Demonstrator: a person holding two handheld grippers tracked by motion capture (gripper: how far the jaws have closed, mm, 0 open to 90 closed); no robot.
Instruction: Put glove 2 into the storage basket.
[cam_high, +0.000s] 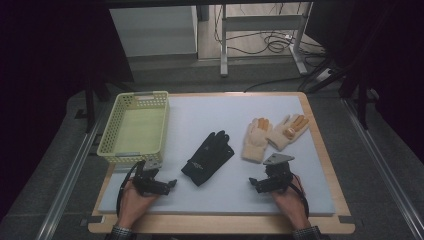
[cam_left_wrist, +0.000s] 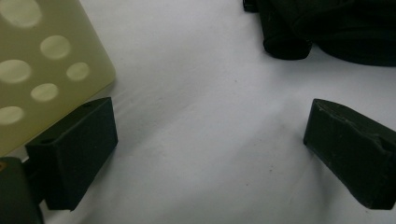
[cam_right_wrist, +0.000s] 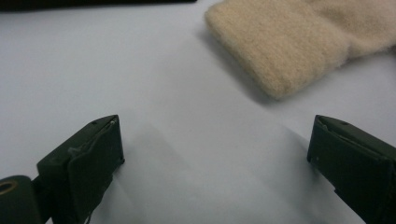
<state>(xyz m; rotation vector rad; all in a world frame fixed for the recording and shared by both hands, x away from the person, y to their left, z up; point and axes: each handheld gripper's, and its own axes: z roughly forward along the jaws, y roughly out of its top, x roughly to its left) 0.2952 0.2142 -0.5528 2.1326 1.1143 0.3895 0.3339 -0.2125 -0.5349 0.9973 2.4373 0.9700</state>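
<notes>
High view: 3 gloves on the white mat, none yet in the yellow basket, so sorting judged barely begun, with all 3 left to move. Black glove mid-mat between both tools; 2 cream gloves to its right, overlapping at the cuffs. Left gripper spread, empty, beside the basket's near corner. Right gripper spread, empty, just short of the nearer cream cuff. Small white print on the black glove, too tiny to read; no other writing.
</notes>
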